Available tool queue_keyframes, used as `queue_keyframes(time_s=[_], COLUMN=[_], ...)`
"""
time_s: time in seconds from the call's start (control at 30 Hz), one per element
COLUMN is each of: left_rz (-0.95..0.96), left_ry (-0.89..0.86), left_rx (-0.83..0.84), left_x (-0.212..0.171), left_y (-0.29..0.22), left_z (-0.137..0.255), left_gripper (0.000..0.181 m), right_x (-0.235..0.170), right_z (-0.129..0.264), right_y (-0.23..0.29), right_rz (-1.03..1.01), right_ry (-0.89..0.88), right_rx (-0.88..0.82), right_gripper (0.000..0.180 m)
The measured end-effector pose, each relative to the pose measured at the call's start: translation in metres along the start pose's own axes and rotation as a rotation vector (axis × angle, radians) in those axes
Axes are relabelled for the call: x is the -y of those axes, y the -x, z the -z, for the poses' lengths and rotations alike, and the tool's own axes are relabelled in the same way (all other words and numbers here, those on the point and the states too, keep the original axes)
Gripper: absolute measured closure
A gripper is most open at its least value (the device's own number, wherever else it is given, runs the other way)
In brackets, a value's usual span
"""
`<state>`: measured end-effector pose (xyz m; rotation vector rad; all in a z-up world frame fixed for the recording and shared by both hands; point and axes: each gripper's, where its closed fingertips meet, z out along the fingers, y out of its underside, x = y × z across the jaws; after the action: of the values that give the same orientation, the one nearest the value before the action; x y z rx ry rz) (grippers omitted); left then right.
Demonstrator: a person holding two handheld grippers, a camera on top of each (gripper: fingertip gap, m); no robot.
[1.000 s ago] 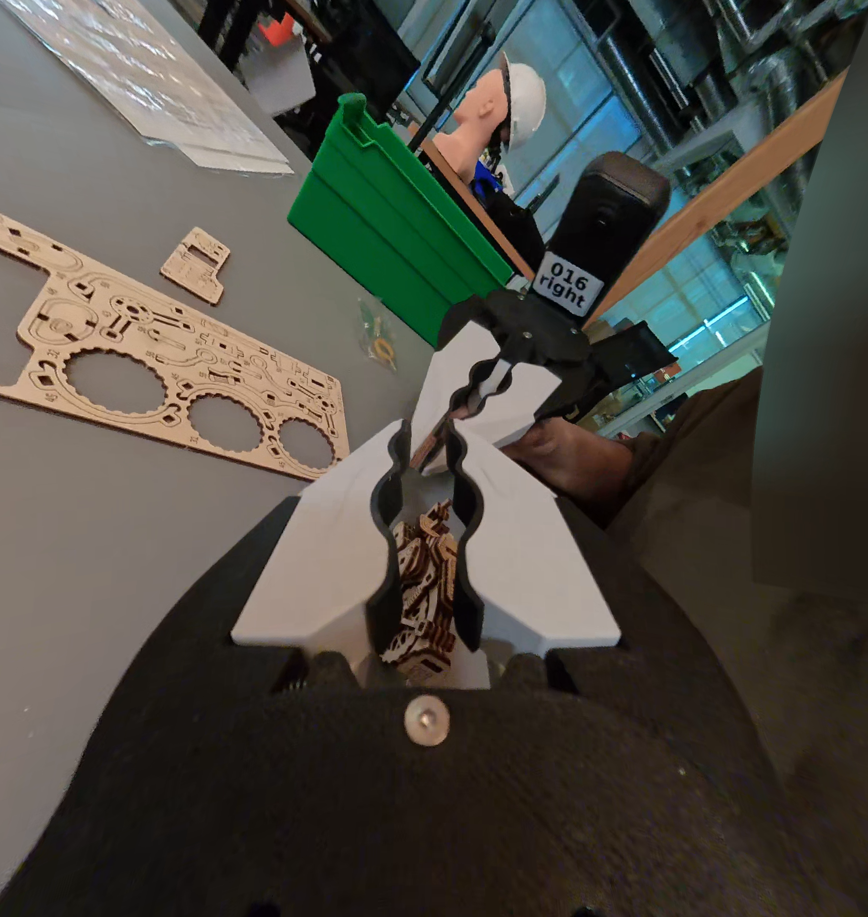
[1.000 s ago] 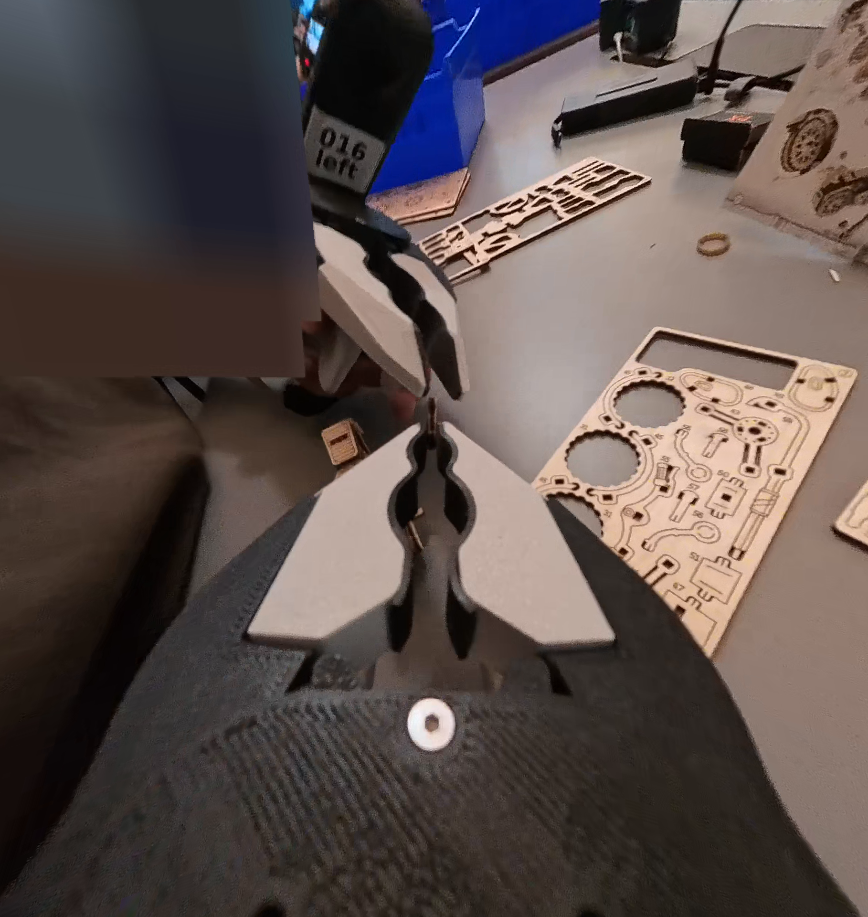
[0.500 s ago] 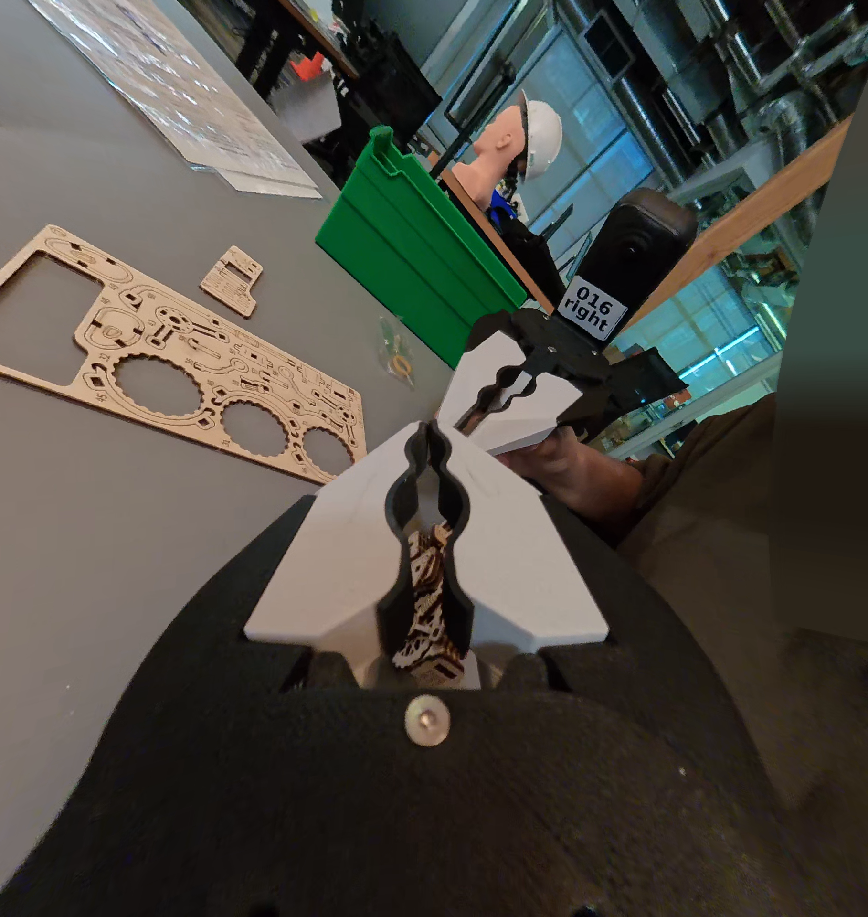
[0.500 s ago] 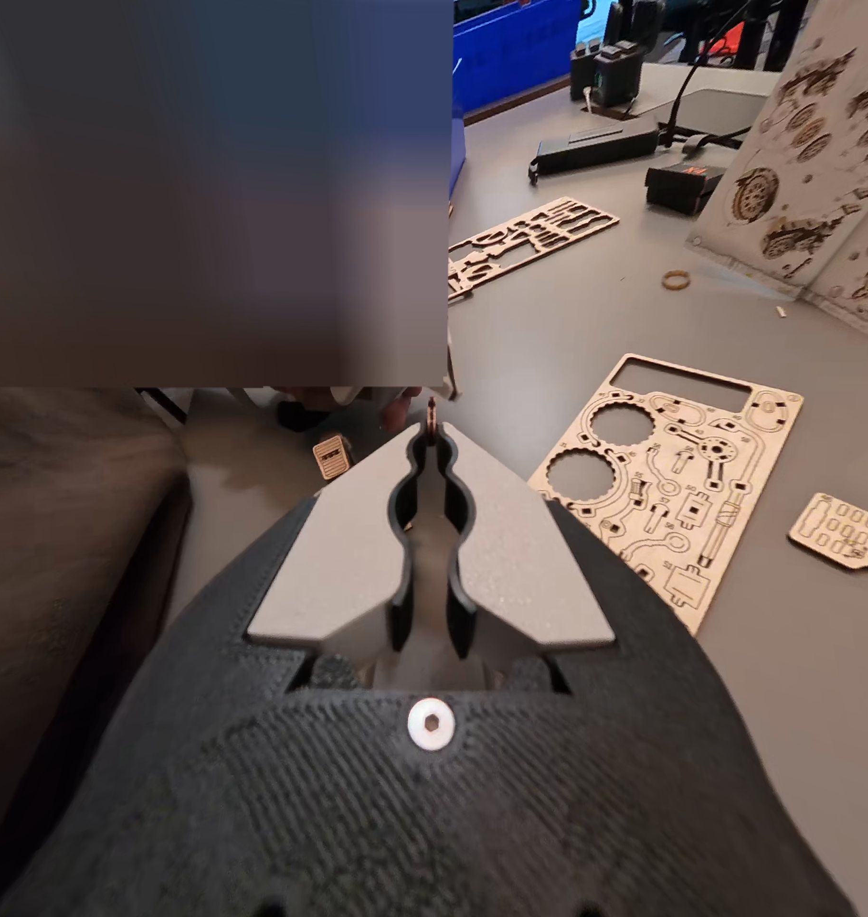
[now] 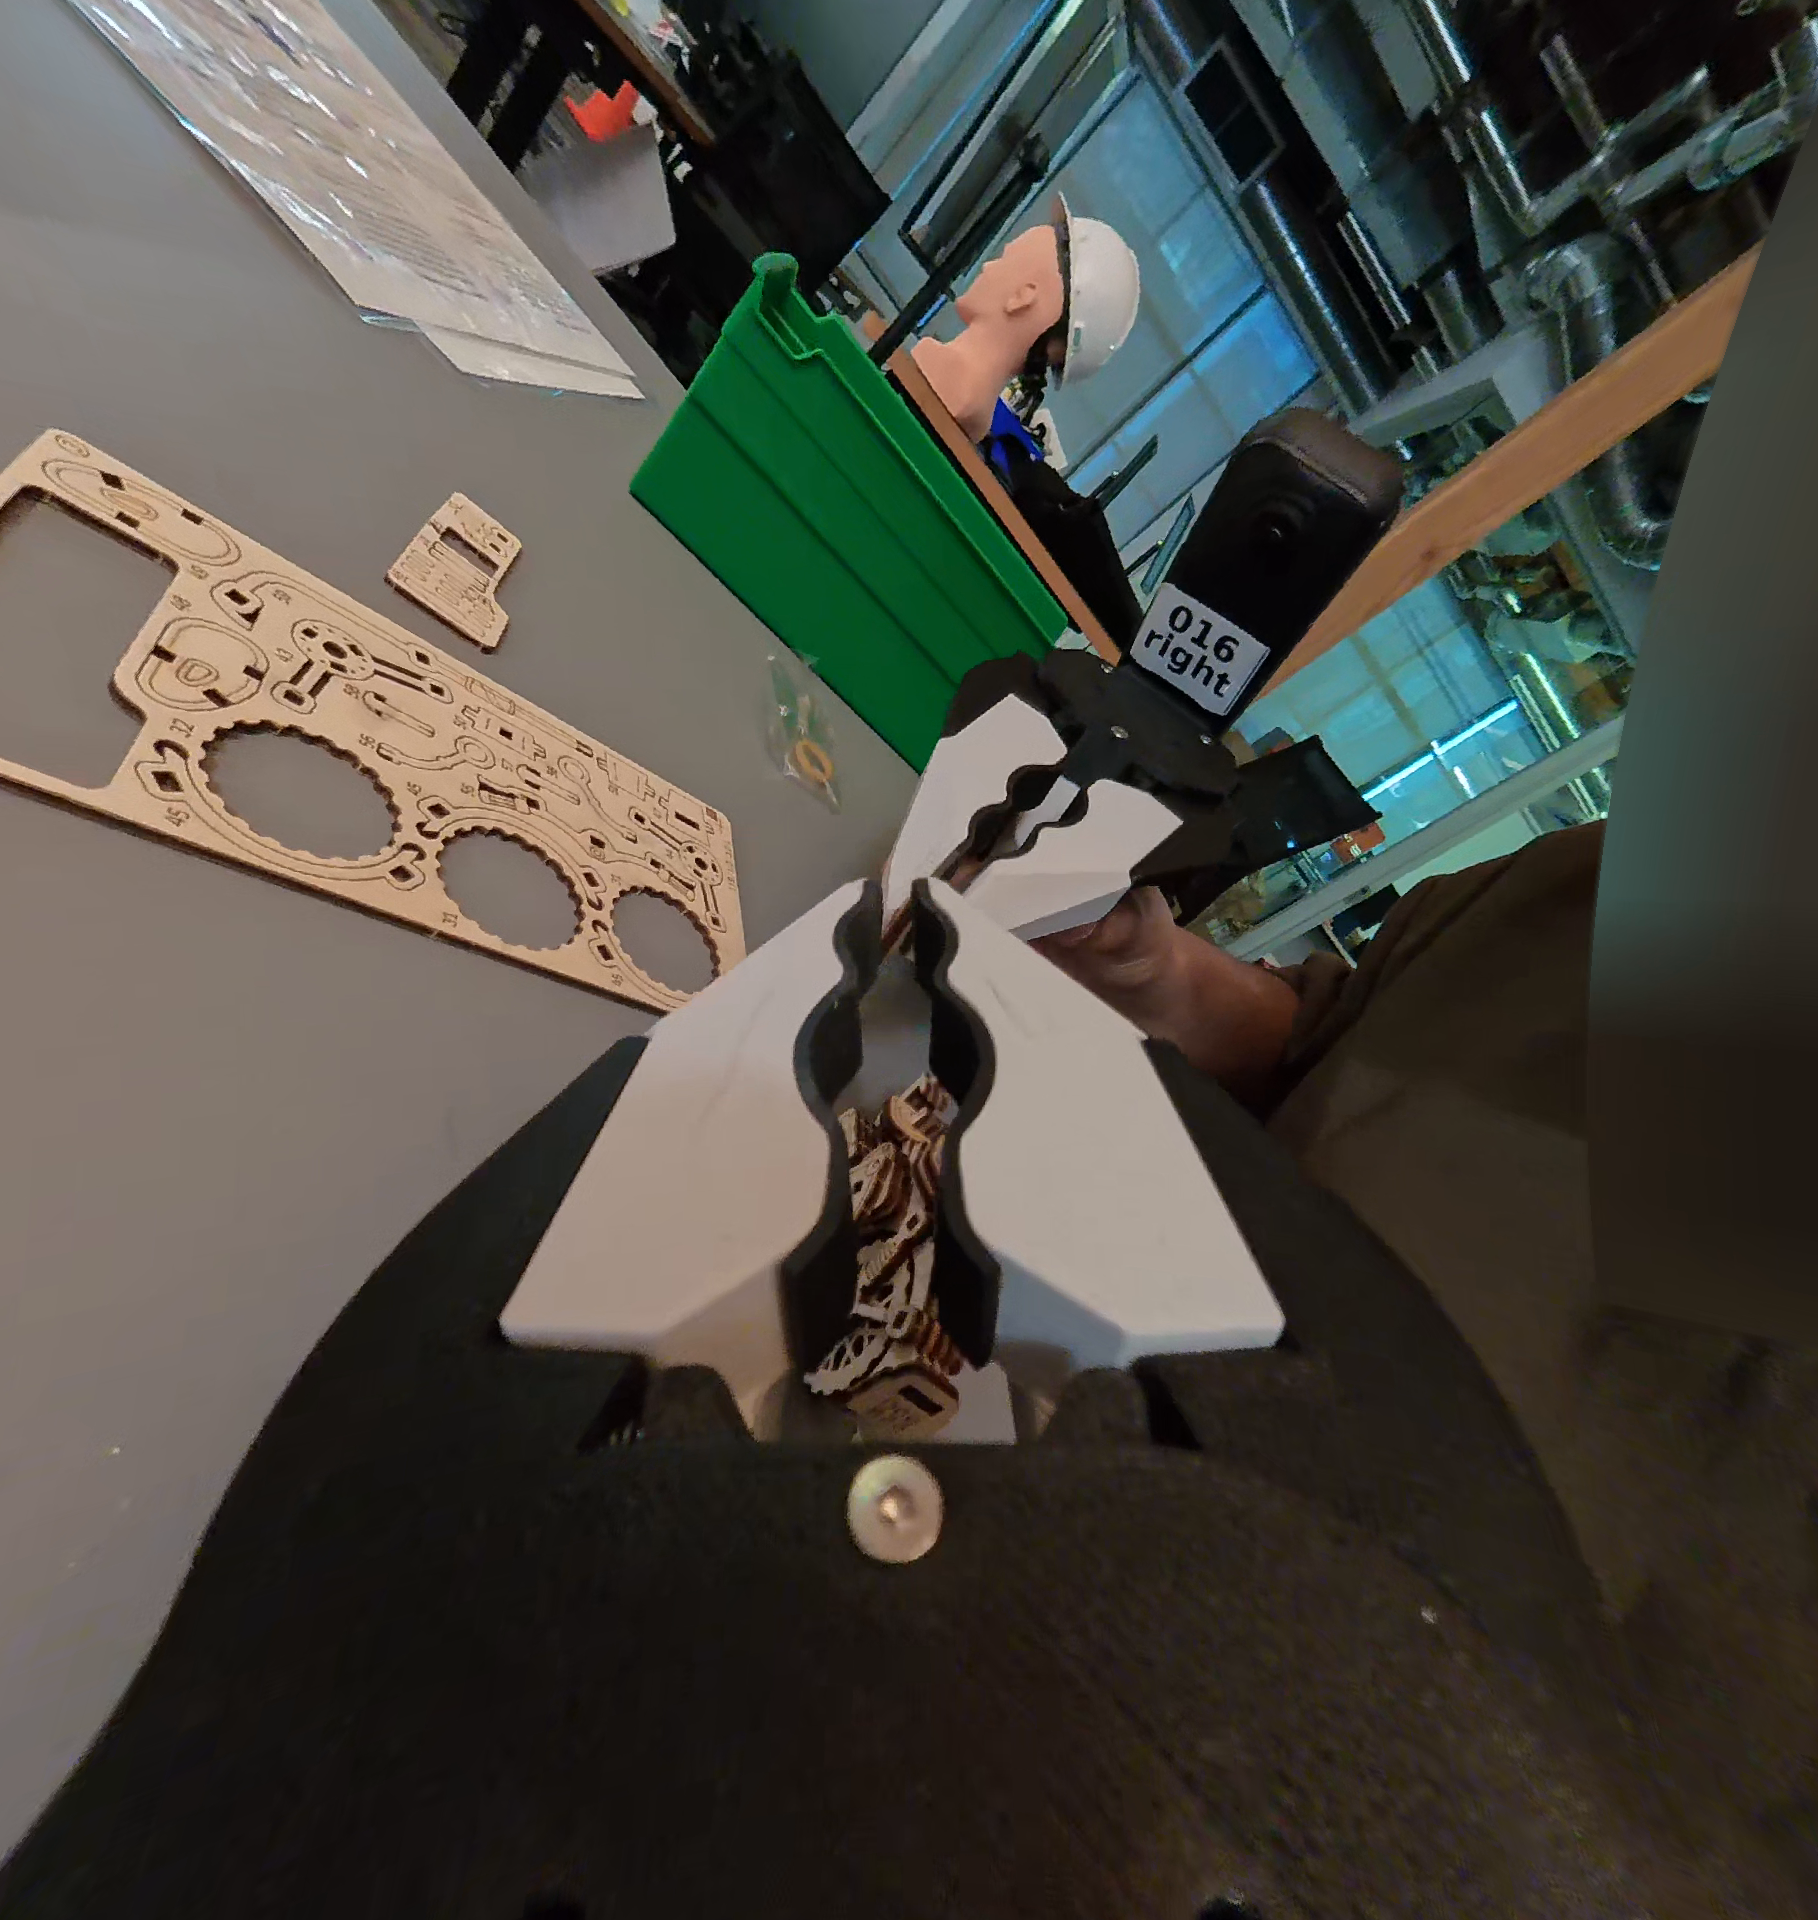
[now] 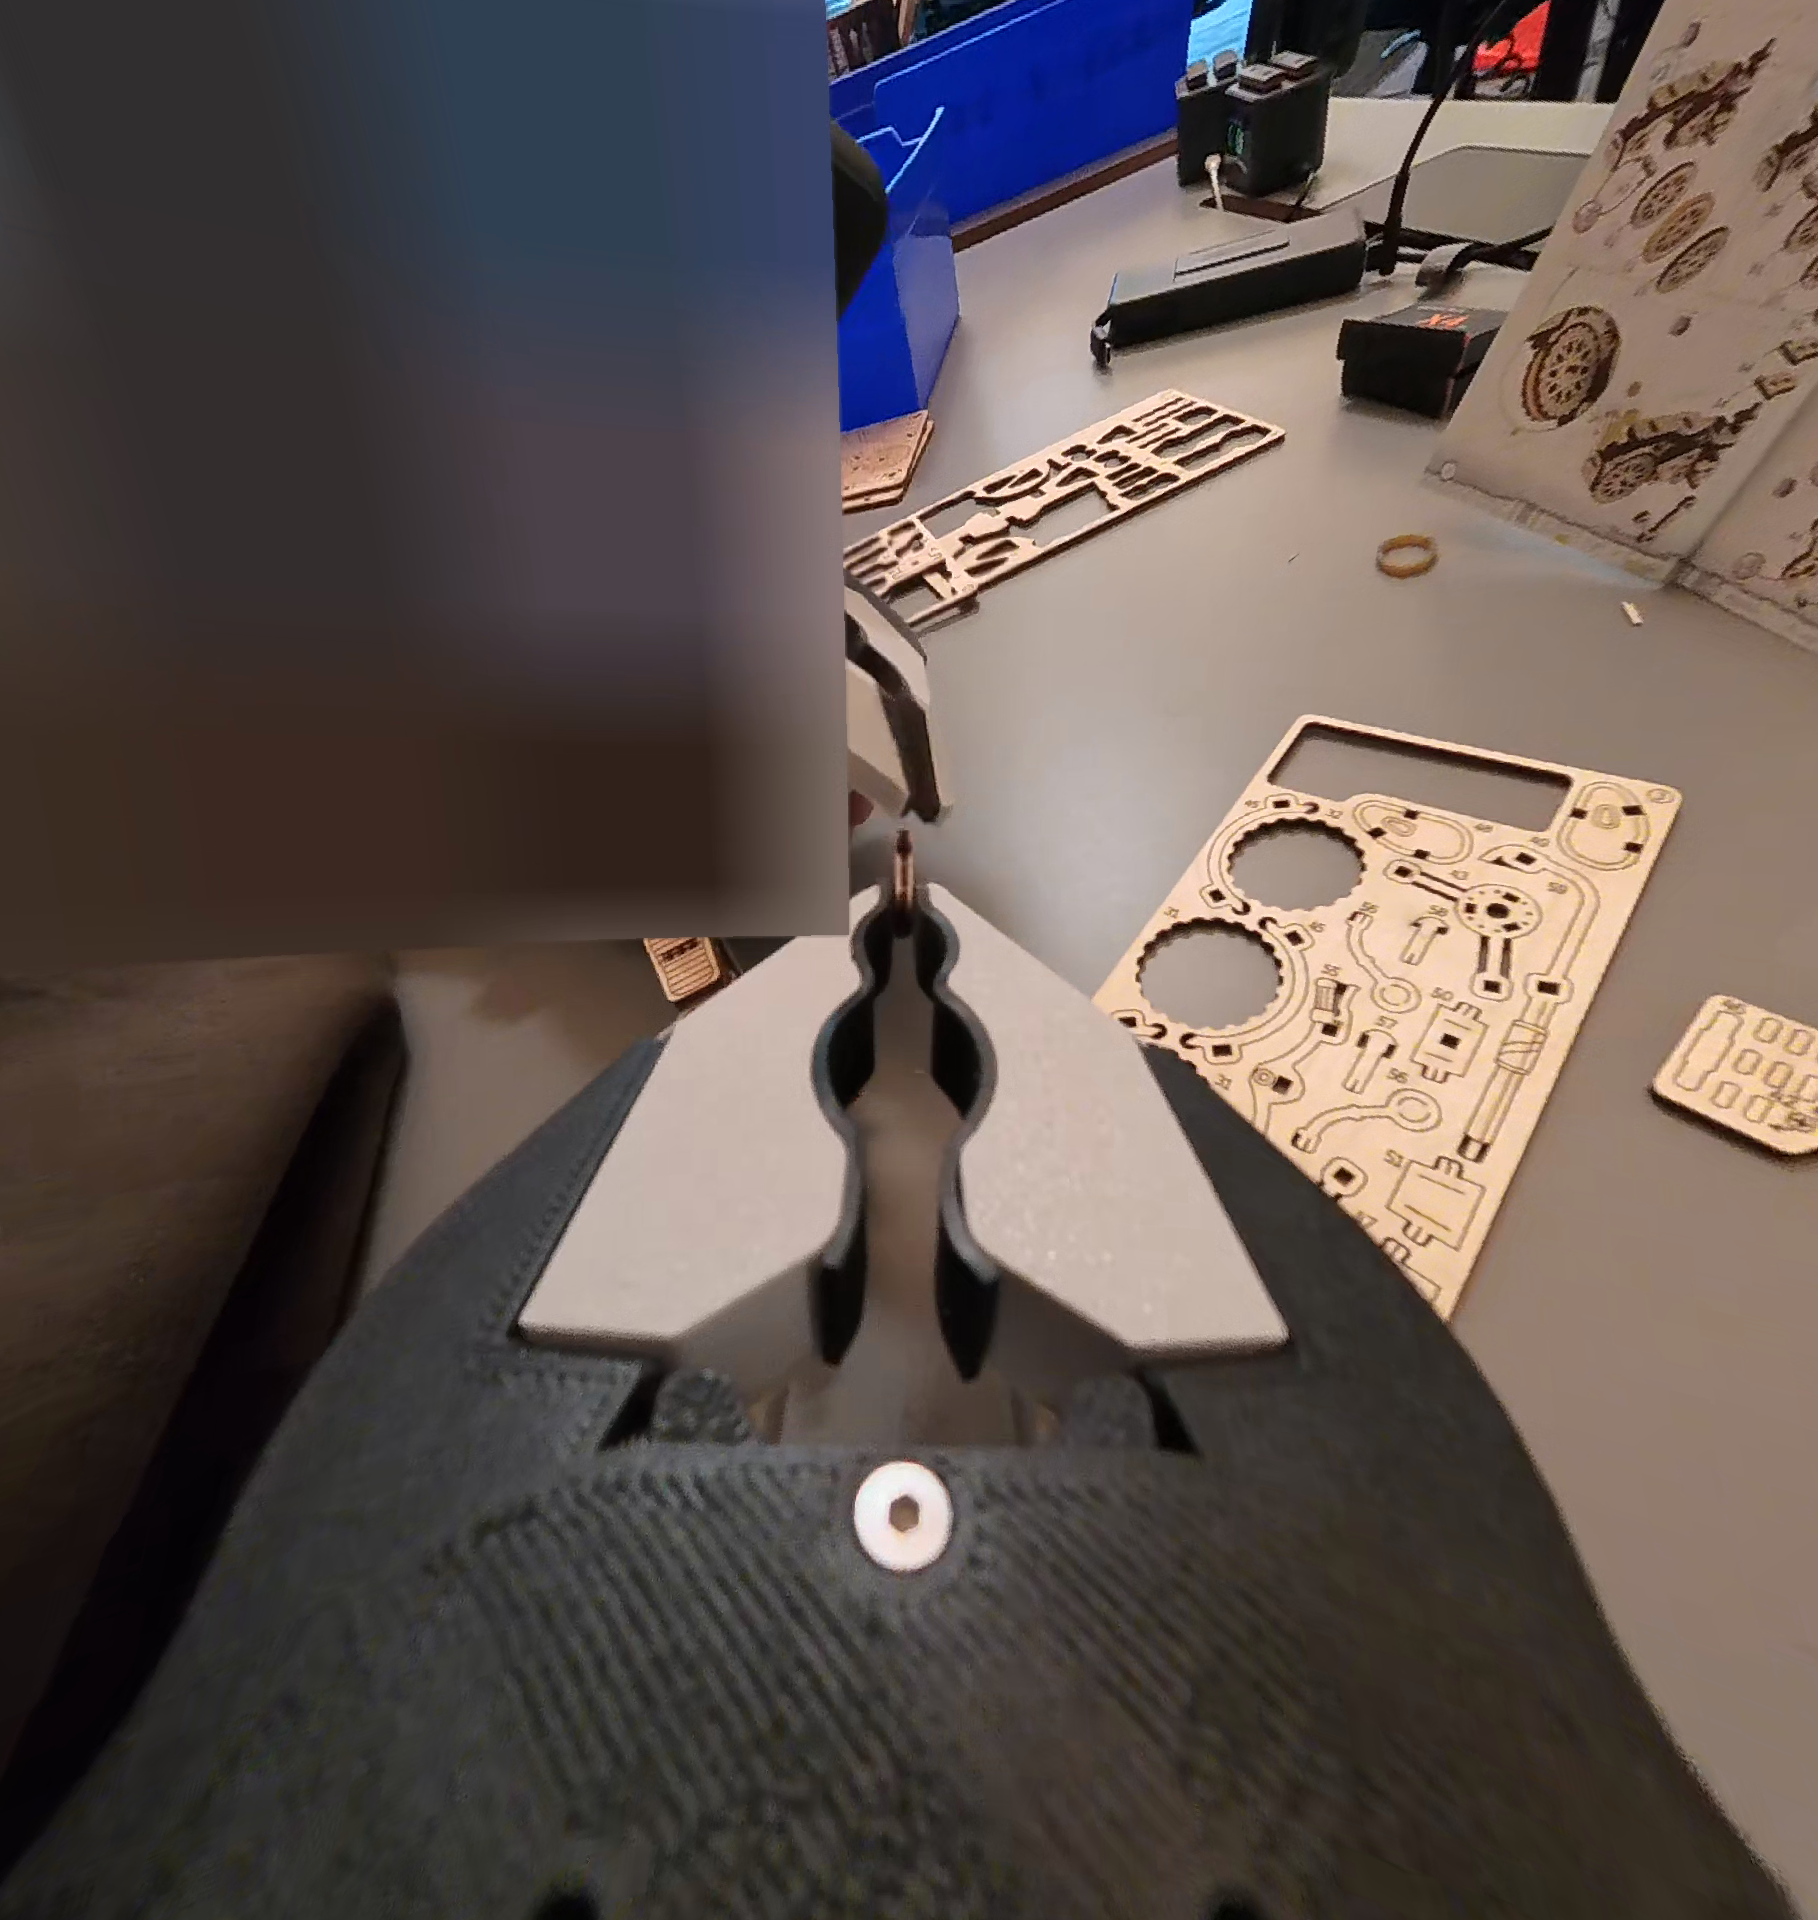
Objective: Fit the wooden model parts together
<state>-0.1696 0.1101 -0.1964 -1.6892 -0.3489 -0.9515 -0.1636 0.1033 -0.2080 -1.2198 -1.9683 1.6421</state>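
Both wrist cams low over grey table (image 5: 261,1143), facing each other; share punched wooden sheet (image 6: 1404,987).

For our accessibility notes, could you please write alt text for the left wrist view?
The left gripper is shut on a wooden model assembly wedged between its fingers, tip to tip with the right gripper, which pinches a thin wooden piece. On the grey table to the left lie a punched-out wooden parts sheet, a small wooden offcut and a green bin.

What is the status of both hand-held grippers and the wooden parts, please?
Left hand-held gripper shut on wooden assembly. Right hand-held gripper shut on small wooden part, tips nearly meeting. Nothing between them; punched sheet flat on table.
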Motion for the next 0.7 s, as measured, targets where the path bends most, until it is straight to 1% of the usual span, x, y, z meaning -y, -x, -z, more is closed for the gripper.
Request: queue_keyframes(time_s=[0.47,0.57,0.7], left_rz=[0.089,0.114,0.143], left_ry=[0.031,0.027,0.012], left_rx=[-0.089,-0.103,-0.122], left_x=[-0.006,-0.006,-0.004], left_y=[-0.008,-0.009,-0.010], left_z=[-0.003,-0.003,-0.003], left_gripper=[0.176,0.177,0.181], right_x=[0.008,0.009,0.012], right_z=[0.005,0.005,0.006], right_y=[0.003,0.004,0.004], right_rz=[-0.127,-0.155,-0.174], right_ry=[-0.069,-0.076,-0.098], right_rx=[0.094,0.116,0.129], right_gripper=[0.179,0.179,0.175])
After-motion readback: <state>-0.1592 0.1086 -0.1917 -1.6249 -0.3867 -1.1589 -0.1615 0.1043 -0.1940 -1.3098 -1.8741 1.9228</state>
